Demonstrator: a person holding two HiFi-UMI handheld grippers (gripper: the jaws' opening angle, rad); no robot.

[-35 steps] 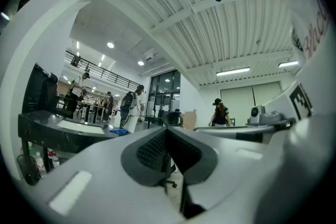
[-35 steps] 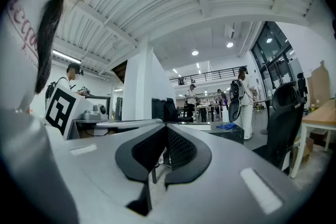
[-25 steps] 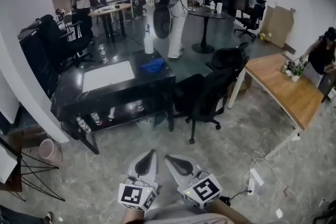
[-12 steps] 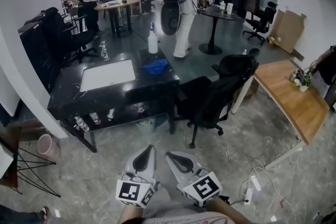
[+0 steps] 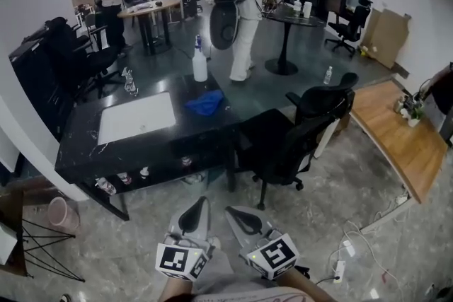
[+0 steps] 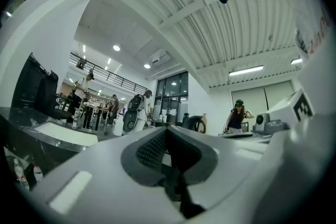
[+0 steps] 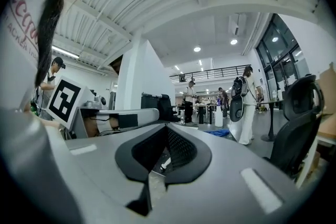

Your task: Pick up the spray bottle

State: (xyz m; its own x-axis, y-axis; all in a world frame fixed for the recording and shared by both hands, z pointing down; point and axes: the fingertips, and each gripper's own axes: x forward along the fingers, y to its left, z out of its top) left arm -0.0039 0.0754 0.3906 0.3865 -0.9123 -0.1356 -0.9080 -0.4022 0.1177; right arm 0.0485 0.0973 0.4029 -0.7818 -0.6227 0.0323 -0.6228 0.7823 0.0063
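The white spray bottle (image 5: 199,64) stands upright at the far edge of the black table (image 5: 141,152), beside a crumpled blue cloth (image 5: 205,102) and a white sheet (image 5: 136,117). My left gripper (image 5: 201,206) and right gripper (image 5: 234,213) are held side by side low in the head view, well short of the table, both shut with nothing in them. The left gripper view shows the left gripper (image 6: 167,131) with the bottle (image 6: 119,125) small and far off. Beyond the right gripper (image 7: 167,129), the right gripper view has the bottle (image 7: 219,117) and the cloth (image 7: 220,133).
A black office chair (image 5: 290,138) stands at the table's right end, and a wooden desk (image 5: 403,145) is further right. A person with a backpack (image 5: 241,3) stands behind the table. A pink bucket (image 5: 60,212) and a floor cable (image 5: 347,247) lie nearby.
The table, the bottle and the chair have come nearer and sit lower in the head view. Both grippers keep their place and stay shut.
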